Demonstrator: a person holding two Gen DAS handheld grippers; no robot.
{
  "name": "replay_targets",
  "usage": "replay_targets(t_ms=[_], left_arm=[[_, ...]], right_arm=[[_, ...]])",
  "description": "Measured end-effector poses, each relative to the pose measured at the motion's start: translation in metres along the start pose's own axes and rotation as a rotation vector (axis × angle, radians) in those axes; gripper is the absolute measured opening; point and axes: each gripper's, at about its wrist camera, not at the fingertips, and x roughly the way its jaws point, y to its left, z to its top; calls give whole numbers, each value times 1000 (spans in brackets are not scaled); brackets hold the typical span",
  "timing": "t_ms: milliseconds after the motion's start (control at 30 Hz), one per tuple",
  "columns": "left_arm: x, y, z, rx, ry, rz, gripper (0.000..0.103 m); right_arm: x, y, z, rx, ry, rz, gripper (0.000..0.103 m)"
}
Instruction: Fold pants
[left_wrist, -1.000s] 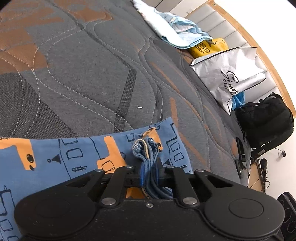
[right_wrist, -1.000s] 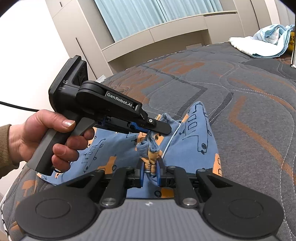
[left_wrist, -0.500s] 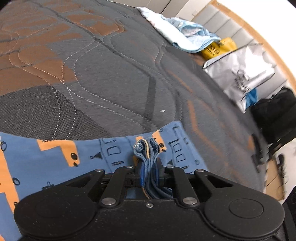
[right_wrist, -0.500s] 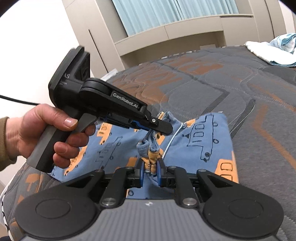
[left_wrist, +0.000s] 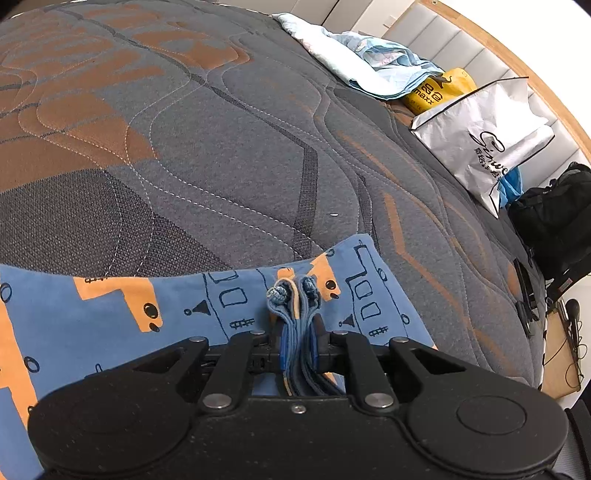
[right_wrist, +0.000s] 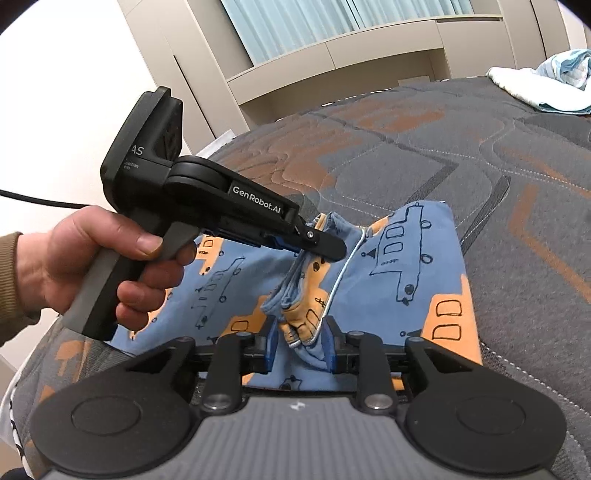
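Pants (right_wrist: 413, 266) — blue knit with orange and black-line vehicle prints — lie spread on the quilted mattress (left_wrist: 229, 147), close to its near edge, with a folded end pointing toward the middle of the bed. They look light, soft and floppy, the sort of cloth that sags wherever it isn't held, so the bunched hem is the sensible hold. And that's where both tools are: the left gripper (left_wrist: 297, 341) has its jaws narrowed on a stack of gathered layers, and the right gripper (right_wrist: 301, 347) is pinched on a bunch of blue and orange fabric with a white drawstring (right_wrist: 343, 273) running through it. The two grips sit just beside each other. Farther out, crumpled pale bedding (left_wrist: 354, 66) sits at the far corner, with a white shopping bag (left_wrist: 484, 136) and a black backpack (left_wrist: 554, 218) along the mattress's far side.
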Motion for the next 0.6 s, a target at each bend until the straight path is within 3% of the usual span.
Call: replay_targets(t_ms=[100,267,600], left_arm=[[-1,4,0,-42,-4,-12,13],[-1,6,0,-69,2,-17,13],[-1,6,0,-71,7,-16,13]], right_arm=[[4,8,1,-53,4,-15,32],[9,35,-3,-254,-18,-98,48],[28,67,-15,-527,8,-217,48]])
